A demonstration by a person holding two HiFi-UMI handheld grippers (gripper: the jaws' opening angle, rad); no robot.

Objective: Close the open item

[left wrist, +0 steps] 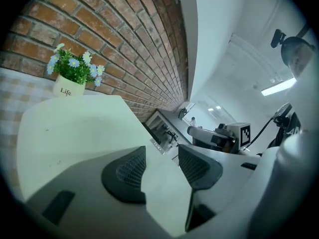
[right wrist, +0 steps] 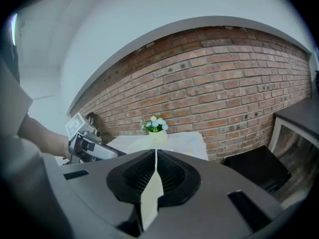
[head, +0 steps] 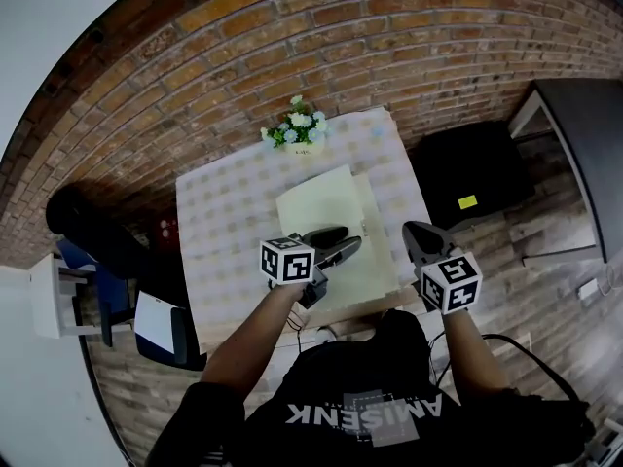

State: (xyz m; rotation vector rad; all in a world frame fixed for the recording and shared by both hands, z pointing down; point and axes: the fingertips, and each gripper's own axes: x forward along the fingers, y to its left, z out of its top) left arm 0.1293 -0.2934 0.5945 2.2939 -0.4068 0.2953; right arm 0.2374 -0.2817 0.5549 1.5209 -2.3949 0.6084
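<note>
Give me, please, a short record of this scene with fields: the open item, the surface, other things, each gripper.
open item: pale folder, lying open on the table
surface: table with a checked cloth, against a brick wall
other thing: flower pot, upright at the table's far edge, beyond the folder
left gripper: jaws apart, a pale cover of the folder between them
right gripper: jaws together on a thin pale sheet, seen edge-on
task state: folder not yet closed

One table [head: 224,227], one flower pot [head: 301,130], one pale folder [head: 319,200], one black case [head: 472,168] and two hand-held grippers [head: 340,241] [head: 411,227].
</note>
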